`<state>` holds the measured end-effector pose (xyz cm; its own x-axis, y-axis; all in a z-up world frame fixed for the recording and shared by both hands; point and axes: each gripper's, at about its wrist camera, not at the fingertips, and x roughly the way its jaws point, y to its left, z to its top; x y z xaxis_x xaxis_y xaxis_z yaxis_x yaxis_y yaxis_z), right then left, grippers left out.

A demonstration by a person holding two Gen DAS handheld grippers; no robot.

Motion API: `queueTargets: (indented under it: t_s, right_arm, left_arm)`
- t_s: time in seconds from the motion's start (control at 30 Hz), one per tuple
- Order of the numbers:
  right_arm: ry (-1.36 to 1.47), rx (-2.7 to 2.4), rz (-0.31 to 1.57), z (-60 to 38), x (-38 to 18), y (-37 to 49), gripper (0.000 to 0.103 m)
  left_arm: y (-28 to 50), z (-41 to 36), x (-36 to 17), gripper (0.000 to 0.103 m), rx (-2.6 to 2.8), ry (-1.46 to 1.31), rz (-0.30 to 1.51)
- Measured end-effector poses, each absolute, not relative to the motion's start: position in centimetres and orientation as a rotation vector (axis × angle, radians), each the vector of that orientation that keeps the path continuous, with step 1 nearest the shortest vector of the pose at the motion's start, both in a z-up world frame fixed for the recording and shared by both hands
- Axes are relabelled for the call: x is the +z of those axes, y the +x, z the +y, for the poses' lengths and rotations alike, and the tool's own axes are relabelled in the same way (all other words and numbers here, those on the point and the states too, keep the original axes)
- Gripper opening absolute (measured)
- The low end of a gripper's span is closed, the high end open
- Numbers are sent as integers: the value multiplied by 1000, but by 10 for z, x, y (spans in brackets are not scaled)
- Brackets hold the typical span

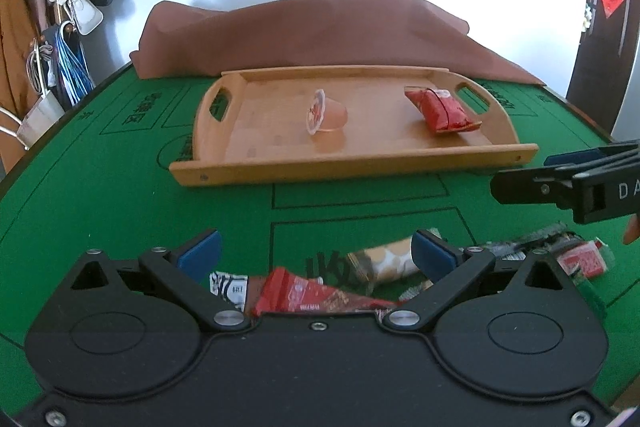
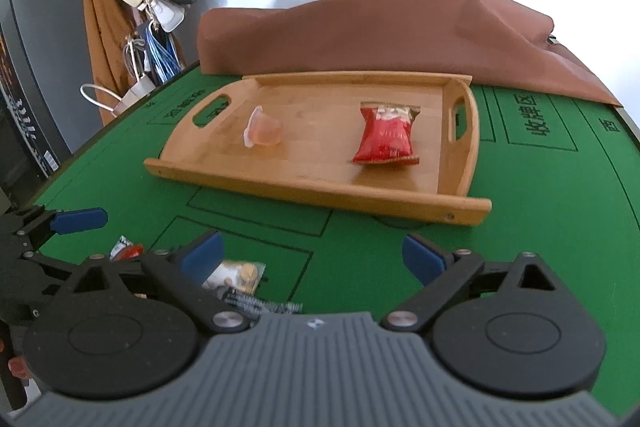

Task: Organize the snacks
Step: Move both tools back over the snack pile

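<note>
Item: loose snacks, lying in a small heap on the near part of the green surface, well short of the wooden tray.
- Red wrapped bar: flat foil sachet, judged light, crinkly and slick; best pinched across the narrow width near mid-length, not at the sealed end.
- Beige packet: soft pillow pack, judged compliant, contents possibly brittle; gentle squeeze across the short side.
- Small red-and-green sachet: thin, likely to slide on felt; edge pinch.

Already on tray: jelly cup, tipped on its side, stiff but rollable; red pouch, puffy, lying flat, well apart from the cup.

Left hand-held gripper: fingers spread wide, empty, poised over the heap.
Right hand-held gripper: fingers likewise spread, holding nothing, above bare felt beside the heap.
</note>
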<state>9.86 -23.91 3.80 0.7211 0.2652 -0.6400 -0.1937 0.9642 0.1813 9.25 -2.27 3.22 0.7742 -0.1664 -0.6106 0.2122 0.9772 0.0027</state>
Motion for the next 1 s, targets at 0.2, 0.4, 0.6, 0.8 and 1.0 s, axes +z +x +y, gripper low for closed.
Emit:
queueTargets:
  t_s: [0.2,0.4,0.6,0.8,1.0]
  right_arm:
    - [91,247,731,-241,32,84,100]
    - [71,226,743,-244,26,66,100]
    - [44,218,747,-246,22,45,101]
    - [35,203,741,-249,21,28,101]
    - [-2,183,733,-245,19,13,101]
  left_arm:
    - [82,-16,31,101,-203,30,665]
    - [64,-9,33,102,-197,-9,652]
    - [45,-5,35,102,-208,-39,639]
    - [34,-2,34,102,-212,-64,654]
    - [29,-5,31,102,-224,-70,666]
